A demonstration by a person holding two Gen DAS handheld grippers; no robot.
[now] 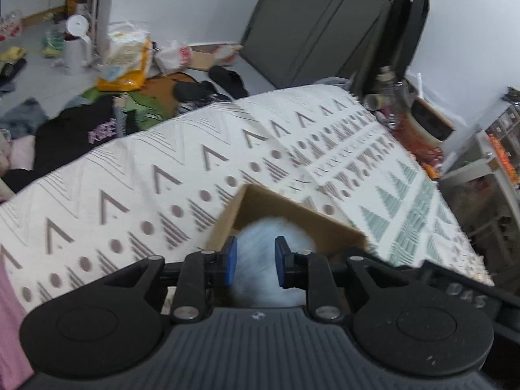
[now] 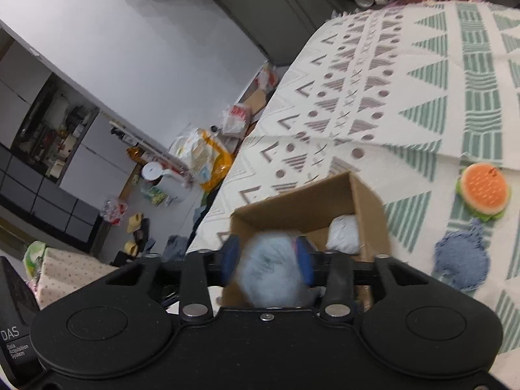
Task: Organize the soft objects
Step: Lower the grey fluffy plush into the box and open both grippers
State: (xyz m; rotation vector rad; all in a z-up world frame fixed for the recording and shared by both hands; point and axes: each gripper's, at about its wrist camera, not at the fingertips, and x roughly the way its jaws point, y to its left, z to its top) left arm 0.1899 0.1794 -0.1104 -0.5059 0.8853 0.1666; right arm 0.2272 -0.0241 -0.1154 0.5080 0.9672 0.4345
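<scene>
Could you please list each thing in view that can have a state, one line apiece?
Left gripper: shut on a pale blue pompom, over the box.
Right gripper: shut on a blue pompom, over the box.
Cardboard box: open, upright on the bed.
White ball: lying inside the box.
Burger toy: flat on the blanket, outside the box.
Denim toy: on the blanket, outside the box.

Fluffy pale-blue pom ball (image 2: 271,268) sits betw. my right jaws, over the open cardboard box (image 2: 369,201) on the patterned bedspread. Same sort of blue fluff (image 1: 260,253) shows betw. my left jaws, in the box (image 1: 227,221). White soft ball (image 2: 344,234) lies inside, far corner. Burger plush (image 2: 482,191) & denim-blue round piece (image 2: 461,263) lie flat on the cover, right of box.
</scene>
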